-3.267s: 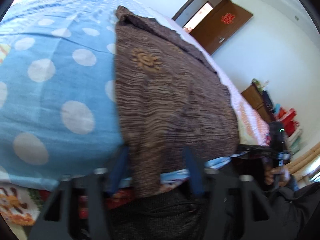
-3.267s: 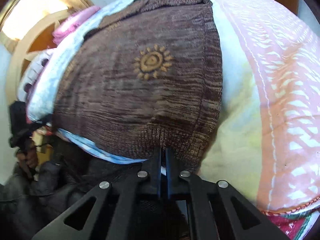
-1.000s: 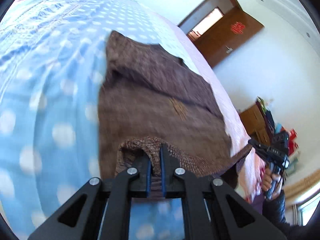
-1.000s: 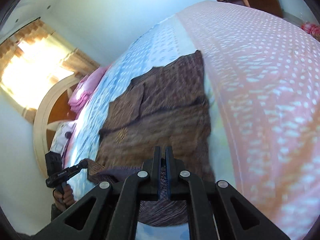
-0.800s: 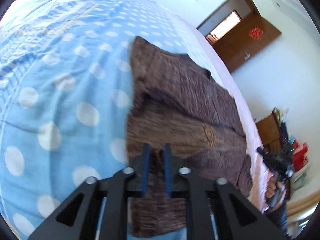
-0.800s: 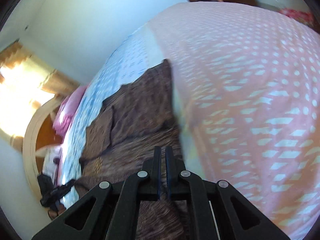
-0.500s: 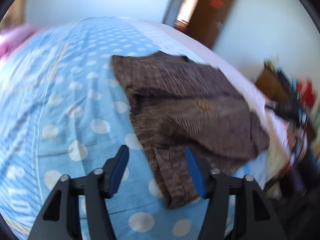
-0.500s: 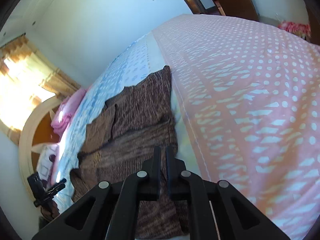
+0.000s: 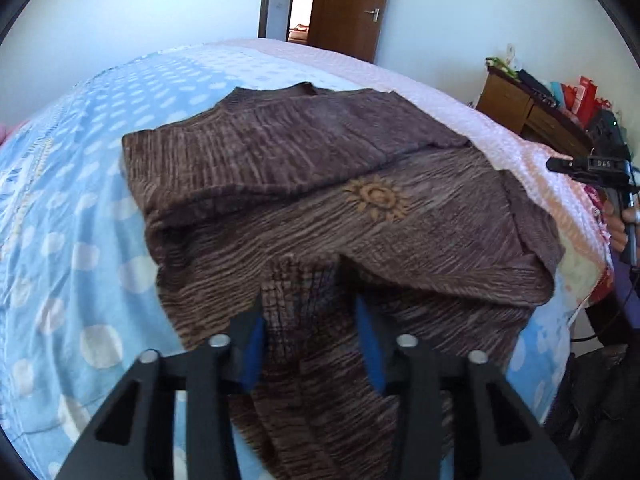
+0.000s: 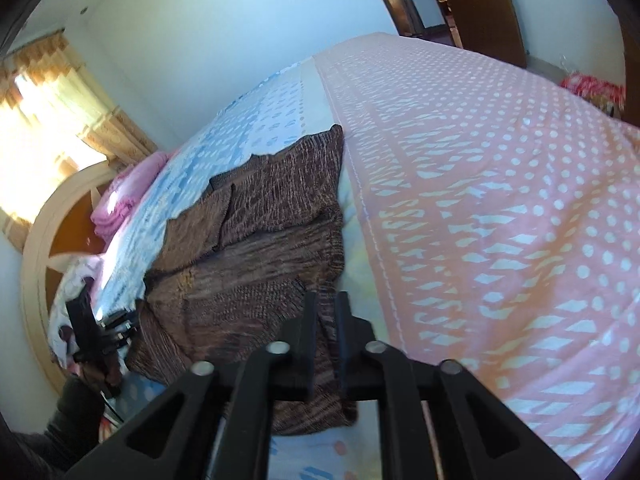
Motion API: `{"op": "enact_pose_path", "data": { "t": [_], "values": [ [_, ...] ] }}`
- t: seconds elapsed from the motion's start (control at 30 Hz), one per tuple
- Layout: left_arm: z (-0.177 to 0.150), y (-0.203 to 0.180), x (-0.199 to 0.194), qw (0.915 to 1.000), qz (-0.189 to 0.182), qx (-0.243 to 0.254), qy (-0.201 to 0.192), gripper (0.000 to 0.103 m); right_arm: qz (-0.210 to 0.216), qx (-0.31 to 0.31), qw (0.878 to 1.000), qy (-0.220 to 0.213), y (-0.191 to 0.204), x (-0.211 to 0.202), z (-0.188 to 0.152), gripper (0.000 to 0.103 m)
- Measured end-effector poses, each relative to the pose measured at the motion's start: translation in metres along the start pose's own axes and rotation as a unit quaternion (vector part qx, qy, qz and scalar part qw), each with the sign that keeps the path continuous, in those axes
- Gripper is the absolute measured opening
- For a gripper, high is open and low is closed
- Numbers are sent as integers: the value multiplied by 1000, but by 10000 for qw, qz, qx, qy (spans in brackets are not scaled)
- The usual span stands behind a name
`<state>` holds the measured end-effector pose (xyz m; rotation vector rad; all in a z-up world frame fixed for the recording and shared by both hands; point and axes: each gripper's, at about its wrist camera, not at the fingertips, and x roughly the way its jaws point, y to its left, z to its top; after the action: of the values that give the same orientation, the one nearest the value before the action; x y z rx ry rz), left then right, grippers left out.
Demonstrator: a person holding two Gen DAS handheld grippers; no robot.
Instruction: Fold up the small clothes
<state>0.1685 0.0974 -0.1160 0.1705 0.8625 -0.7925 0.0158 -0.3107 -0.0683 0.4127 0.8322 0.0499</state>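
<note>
A brown knitted sweater (image 9: 376, 200) with an orange sun motif lies on the bed, its lower part folded up over the body. My left gripper (image 9: 309, 300) hovers over the near folded edge. Its blue-padded jaws are closing, and fabric lies between them without being pinched. In the right wrist view the same sweater (image 10: 264, 248) sits left of centre. My right gripper (image 10: 326, 296) stands over its near right corner with the jaws opening, and a strip of knit shows in the narrow gap. Each view shows the other gripper at the side: the right one (image 9: 592, 166) and the left one (image 10: 104, 328).
The bed has a blue polka-dot sheet (image 9: 80, 208) on the left and a pink patterned cover (image 10: 500, 200) on the right. A wooden cabinet with clutter (image 9: 532, 112) stands by the wall and a brown door (image 9: 352, 4) behind. Pink bedding (image 10: 128, 196) lies near the headboard.
Both grippers, earlier shut on the sweater's hem and carrying it over the garment, have let it go. The left view has rolled and now looks across the folded sweater.
</note>
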Motion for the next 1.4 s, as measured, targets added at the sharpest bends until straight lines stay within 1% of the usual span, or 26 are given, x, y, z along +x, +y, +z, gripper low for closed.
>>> {"op": "enact_pose_path", "data": {
  "t": [0.03,0.1,0.13,0.23,0.33,0.43,0.5,0.53,0.57,0.6,0.63,0.67,0.7,0.77,0.83,0.9,0.97,1.03,1.07,1.1,1.13,1.17,1.23,1.3,1.33,1.4],
  "values": [
    [0,0,0,10000,-79,-42,-5,28,-53,-111,9999,-13,2,1,-2,59],
    [0,1,-1,9998,-128,-156,-26,16,-88,-490,9987,50,12,7,-5,60],
    [0,2,0,9995,-174,-249,-47,13,-98,-678,9976,119,17,9,-7,60],
    [-2,7,-2,9980,-322,-526,-111,11,-227,-1442,9888,312,39,24,-12,59],
    [-1,2,2,9987,-208,-466,-45,13,-330,-2073,9760,580,60,48,-16,59],
    [5,-1,6,9991,-136,-391,50,35,-436,-2501,9634,863,73,74,-23,59],
    [7,-6,9,9993,-224,-296,84,55,-560,-2794,9525,1073,78,88,-31,59],
    [7,-8,10,9994,-236,-237,89,59,-648,-2959,9477,1003,81,90,-34,58],
    [7,-11,12,9997,-199,-151,79,63,-653,-2980,9469,1018,82,89,-33,44],
    [6,-15,14,9999,-92,-47,56,63,-644,-2911,9491,1018,83,87,-30,28],
    [7,-18,15,10000,-14,41,41,62,-573,-2771,9538,1008,82,81,-25,7],
    [6,-19,15,10000,-11,54,5,57,-392,-2553,9617,914,78,72,-20,6],
    [7,-17,13,9999,-114,-29,-53,39,-198,-2324,9693,771,74,62,-14,6],
    [7,-6,9,9982,-435,-407,-107,9,215,-1556,9863,508,53,46,-2,6],
    [5,6,5,9951,-569,-782,-222,9,425,-794,9953,349,27,43,5,7],
    [2,17,8,9915,-595,-1132,-244,9,500,-264,9976,397,5,54,2,7],
    [-1,23,10,9874,-731,-1376,-272,9,703,179,9960,514,-9,66,-5,8],
    [0,21,11,9877,-673,-1388,-240,10,800,555,9936,564,-17,70,-7,8],
    [0,20,11,9882,-631,-1377,-220,13,847,641,9930,509,-18,68,-5,8],
    [0,19,11,9884,-602,-1378,-203,14,776,642,9942,386,-18,62,-4,10],
    [0,19,11,9882,-605,-1393,-201,14,583,541,9965,266,-16,54,-2,18],
    [0,21,12,9872,-638,-1445,-197,14,380,400,9983,187,-14,47,0,32],
    [0,26,14,9834,-758,-1639,-197,14,4,-132,9999,44,2,35,1,47],
    [0,30,15,9808,-828,-1752,-215,14,-103,-761,9970,52,20,27,-1,49],
    [0,30,15,9804,-834,-1768,-230,14,-203,-1163,9930,87,33,26,-5,49],
    [0,28,14,9812,-791,-1743,-236,15,-548,-1953,9791,135,56,31,-14,49]
  ]
}}
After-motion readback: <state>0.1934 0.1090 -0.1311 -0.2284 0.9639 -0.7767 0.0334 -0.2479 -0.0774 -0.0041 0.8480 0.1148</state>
